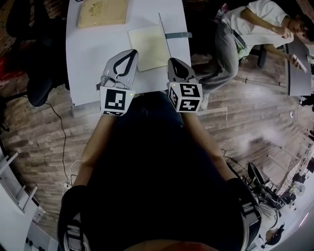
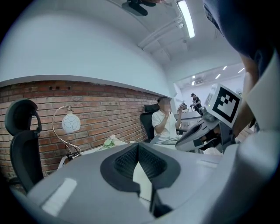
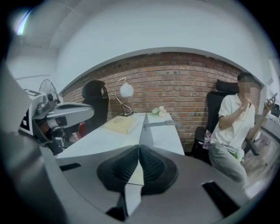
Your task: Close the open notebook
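A: Where is the notebook [image 1: 147, 48] lying?
B: Open on the white table [image 1: 88, 54], with a tan book [image 1: 103, 12] lying behind it.
A: And the tongs?
B: The left gripper [image 1: 129, 54] and right gripper [image 1: 174, 62] are facing it, jaws pressing together, empty.

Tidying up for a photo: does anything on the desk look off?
Yes: the notebook has its cover standing about upright on edge, neither flat open nor shut, with its grey strap sticking out sideways.

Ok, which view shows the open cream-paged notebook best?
Head view: the cream-paged notebook lies in plain sight from above. Right gripper view shows only its raised cover edge-on; left gripper view just a pale sliver.
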